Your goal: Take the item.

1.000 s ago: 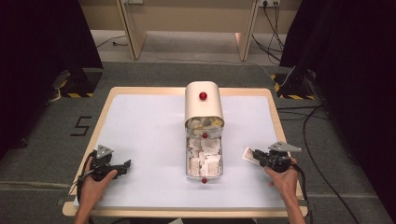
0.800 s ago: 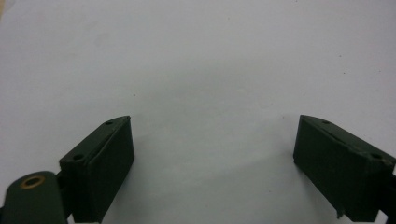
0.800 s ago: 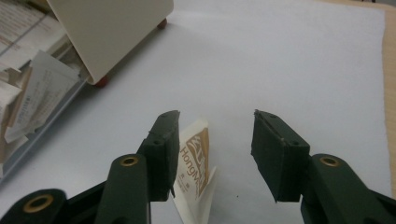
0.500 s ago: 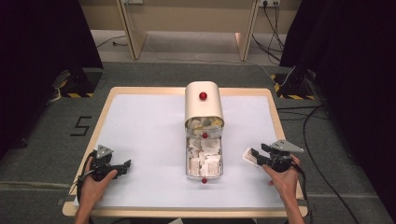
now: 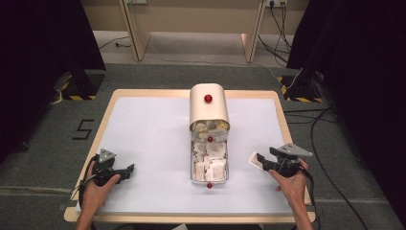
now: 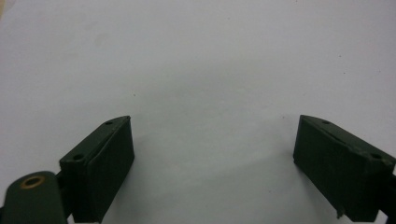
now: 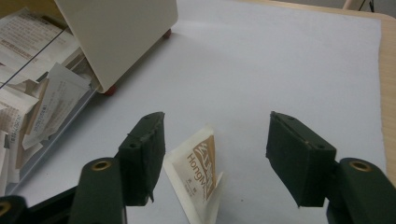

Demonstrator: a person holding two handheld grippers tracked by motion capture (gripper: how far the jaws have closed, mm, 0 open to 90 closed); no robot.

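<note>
Sachet (image 7: 198, 175) between right gripper's (image 7: 215, 161) spread jaws; left gripper (image 6: 212, 172) likewise spread, over bare table (image 6: 201, 60).

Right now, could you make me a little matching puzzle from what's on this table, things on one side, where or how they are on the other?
Things:
1. cream metal box with red knob
2. white and brown paper sachet
3. left gripper
4. clear tray of sachets

States:
A. open over bare white tabletop
B. pulled out toward the person
C. between the right gripper's open fingers
D. table centre, far side

Pairs: 1-D, 2-C, 3-A, 4-B
</note>
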